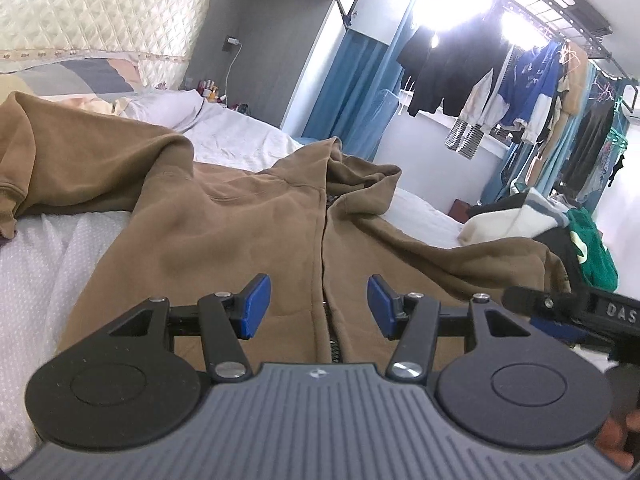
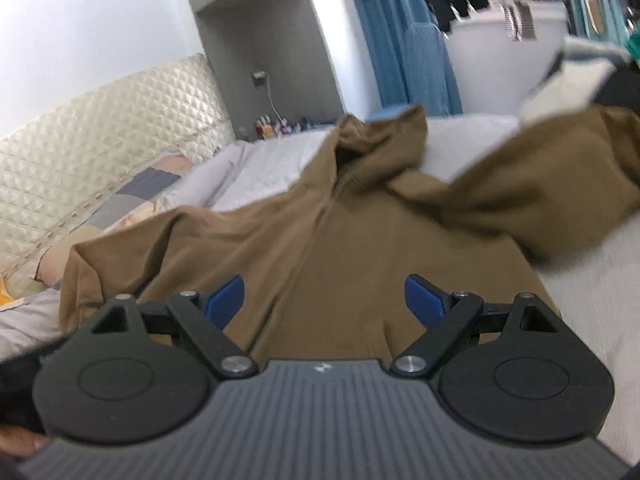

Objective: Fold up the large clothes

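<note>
Left wrist view: left tool (image 1: 319,306) sits at lower centre of frame, blue pads (image 1: 254,306) spread apart, nothing between them. Brown zip hoodie (image 1: 240,224) lies front-up on the bed (image 1: 48,264), filling the middle of the frame right beyond the tool; its zipper line (image 1: 325,240) runs straight up between the two pads. Hood (image 1: 356,168) bunched at upper centre, one sleeve (image 1: 60,152) thrown to the upper left. Part of the right tool (image 1: 576,308) shows at the right edge; can't tell its state here. Pile of clothes (image 1: 560,232) at right, hanging clothes (image 1: 520,92) upper right.

Right wrist view, blurry: right tool (image 2: 323,302) at lower centre, pads wide apart, gripping nothing. Hoodie (image 2: 340,248) spread just beyond it, centre frame, hood (image 2: 380,136) at upper centre, sleeve (image 2: 540,192) raised off to the right. Bed sheet (image 2: 600,280) at right, quilted headboard (image 2: 100,128) at left.
</note>
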{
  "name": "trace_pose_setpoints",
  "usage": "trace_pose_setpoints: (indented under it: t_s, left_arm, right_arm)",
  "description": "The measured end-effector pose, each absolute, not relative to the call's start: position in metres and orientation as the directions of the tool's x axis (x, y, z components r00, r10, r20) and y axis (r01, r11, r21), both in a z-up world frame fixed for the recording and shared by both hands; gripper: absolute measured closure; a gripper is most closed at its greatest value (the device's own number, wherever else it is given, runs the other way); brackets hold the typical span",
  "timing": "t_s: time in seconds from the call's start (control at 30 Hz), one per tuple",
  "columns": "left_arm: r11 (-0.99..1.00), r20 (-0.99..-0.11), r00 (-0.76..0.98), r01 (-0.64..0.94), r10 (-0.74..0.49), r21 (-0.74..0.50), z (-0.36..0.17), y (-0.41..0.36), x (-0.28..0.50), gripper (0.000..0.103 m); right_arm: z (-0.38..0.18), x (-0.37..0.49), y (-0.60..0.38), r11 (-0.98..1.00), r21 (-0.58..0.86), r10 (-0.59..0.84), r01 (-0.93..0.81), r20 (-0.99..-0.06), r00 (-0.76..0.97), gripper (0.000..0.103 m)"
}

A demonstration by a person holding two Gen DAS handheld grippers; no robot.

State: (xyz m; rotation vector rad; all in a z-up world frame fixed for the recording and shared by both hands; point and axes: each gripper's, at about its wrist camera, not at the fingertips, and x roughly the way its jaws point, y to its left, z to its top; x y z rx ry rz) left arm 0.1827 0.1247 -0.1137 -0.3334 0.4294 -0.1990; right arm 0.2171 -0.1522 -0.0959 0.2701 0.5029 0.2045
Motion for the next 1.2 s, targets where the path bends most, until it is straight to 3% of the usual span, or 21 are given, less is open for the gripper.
trace_pose_setpoints:
  t_s: [0.23, 0.47, 0.6, 0.8, 1.07, 1.13, 1.2]
  left_arm:
    - [0.925, -0.377, 0.887, 0.128, -0.268, -0.357, -0.118, 0.124, 0.186, 0.043]
    - [0.932, -0.412, 0.873, 0.117, -0.261, -0.343, -0.128, 0.119, 0.200, 0.043]
    - [0.939, -0.428, 0.868, 0.111, -0.252, -0.327, -0.133, 0.113, 0.208, 0.043]
    - [0.943, -0.429, 0.876, 0.078, -0.220, -0.324, -0.136, 0.108, 0.223, 0.043]
    - [0.956, -0.447, 0.881, 0.017, -0.153, -0.293, -0.140, 0.100, 0.243, 0.043]
    - [0.960, -0.458, 0.878, 0.005, -0.138, -0.279, -0.143, 0.096, 0.249, 0.043]
    - [0.965, -0.468, 0.875, -0.002, -0.126, -0.264, -0.145, 0.091, 0.252, 0.043]
  right_arm:
    - [-0.085, 0.207, -0.188, 0.915, 0.402, 0.224, -0.043, -0.414, 0.882, 0.014]
    - [-0.053, 0.226, -0.299, 0.872, 0.471, 0.076, 0.129, -0.391, 0.917, 0.014]
    - [-0.062, 0.254, -0.376, 0.894, 0.376, -0.053, 0.243, -0.449, 0.892, 0.014]
    - [-0.125, 0.309, -0.478, 0.910, 0.203, -0.192, 0.361, -0.565, 0.802, 0.014]
    - [-0.182, 0.361, -0.529, 0.953, 0.083, -0.192, 0.291, -0.577, 0.794, 0.015]
    - [-0.191, 0.373, -0.531, 0.960, 0.008, -0.224, 0.280, -0.578, 0.785, 0.021]
    - [-0.198, 0.383, -0.535, 0.964, -0.016, -0.223, 0.267, -0.601, 0.767, 0.035]
